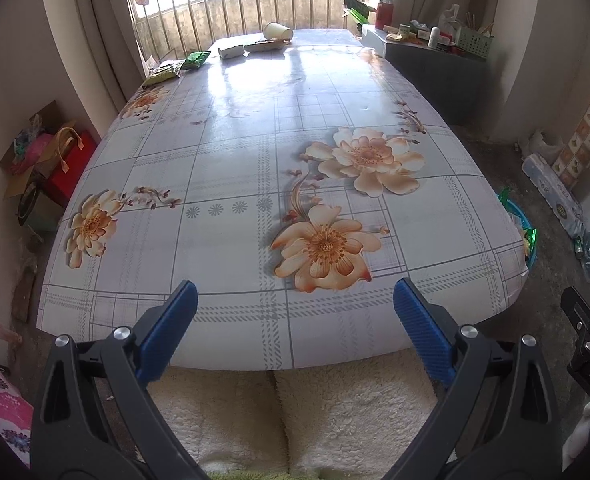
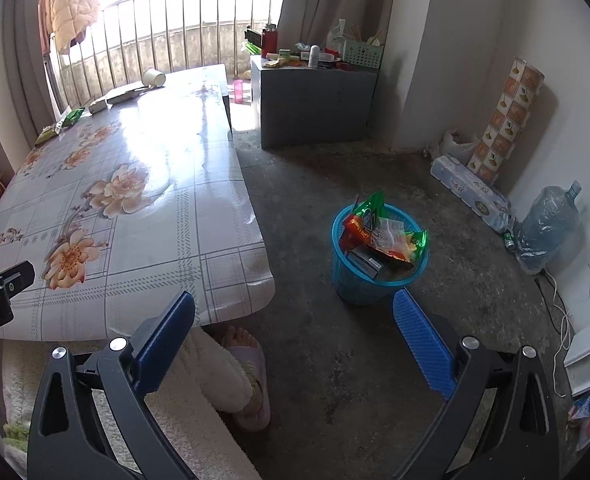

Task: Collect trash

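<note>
Trash lies at the far end of the flowered table [image 1: 231, 168]: a tipped paper cup [image 1: 279, 32], a flat paper plate [image 1: 265, 45], a white carton [image 1: 231, 51], a green wrapper [image 1: 197, 59] and a yellow-green packet [image 1: 163, 72]. My left gripper [image 1: 295, 300] hangs open over the table's near edge, holding nothing. Over the floor, my right gripper [image 2: 295, 312] is open and empty, right of the table [image 2: 143, 184]. A blue basket [image 2: 379, 256] on the floor holds several wrappers and a dark box. The cup [image 2: 153, 77] shows there too.
A grey cabinet [image 2: 315, 104] with bottles and a green basket stands beyond the table. Rolls of paper packs [image 2: 471, 196], a water jug [image 2: 547, 228] and a patterned roll line the right wall. A person's slippered foot [image 2: 247, 376] and fleecy legs sit under the table's near edge.
</note>
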